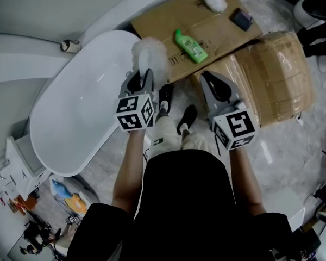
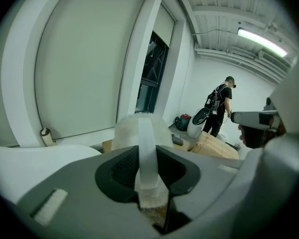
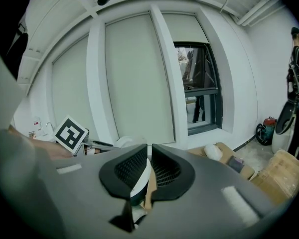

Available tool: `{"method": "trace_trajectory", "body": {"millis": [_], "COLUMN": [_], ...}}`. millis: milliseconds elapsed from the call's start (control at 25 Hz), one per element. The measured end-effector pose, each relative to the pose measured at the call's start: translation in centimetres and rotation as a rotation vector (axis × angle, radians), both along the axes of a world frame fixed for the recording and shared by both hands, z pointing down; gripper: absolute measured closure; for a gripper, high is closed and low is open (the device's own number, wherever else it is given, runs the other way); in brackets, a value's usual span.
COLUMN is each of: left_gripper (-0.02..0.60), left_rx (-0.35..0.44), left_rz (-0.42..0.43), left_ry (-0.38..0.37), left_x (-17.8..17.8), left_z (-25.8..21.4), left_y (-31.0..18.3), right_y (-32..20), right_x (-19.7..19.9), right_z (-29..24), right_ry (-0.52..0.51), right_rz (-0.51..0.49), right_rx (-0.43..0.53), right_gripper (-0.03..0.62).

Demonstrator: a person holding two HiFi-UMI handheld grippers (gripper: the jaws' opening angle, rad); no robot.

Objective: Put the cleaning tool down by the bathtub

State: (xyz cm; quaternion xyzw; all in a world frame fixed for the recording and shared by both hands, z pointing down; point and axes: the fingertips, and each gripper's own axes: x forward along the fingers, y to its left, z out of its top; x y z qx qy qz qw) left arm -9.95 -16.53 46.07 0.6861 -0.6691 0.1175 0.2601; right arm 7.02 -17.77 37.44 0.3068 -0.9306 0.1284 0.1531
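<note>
Head view: the person stands just right of the bathtub (image 1: 76, 107), a gripper in each hand. The left claw (image 1: 143, 74) holds the cleaning tool (image 1: 150, 52), a white fluffy pad, in the air over the tub's right rim, not touching it. The right claw (image 1: 208, 78) points away from the tub toward a wrapped box (image 1: 277, 75). Beyond the tub's far end lies a cardboard sheet (image 1: 163, 20) w/ a green bottle (image 1: 190, 46) and a 2nd white fluffy pad (image 1: 213, 0) on it.

Left gripper view adds the grip detail: jaws are closed narrow on a pale strap (image 2: 147, 153) running up the tool's back, w/ the fluffy body sticking out past the tips. It also shows another person (image 2: 222, 103) standing far off, whom the head view misses.

Right gripper view: jaws nearly together, only a thin slit, nothing held between them. The left gripper's marker cube (image 3: 71, 133) sits at its left edge, and a dark window (image 3: 199, 88) is ahead. The tub itself barely shows here.
</note>
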Motion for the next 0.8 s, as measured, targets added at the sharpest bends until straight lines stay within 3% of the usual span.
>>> {"method": "trace_trajectory", "body": {"millis": [800], "left_gripper": [0.492], "left_rx": [-0.172], "left_rz": [0.174], "left_ry": [0.023], "left_x": [-5.2], "left_z": [12.3], "left_y": [-13.4], "right_y": [-8.4], "right_x": [-7.9], "right_z": [5.0], "right_ry": [0.097], "right_rz": [0.121], "right_rx": [-0.111], "right_gripper": [0.582]}}
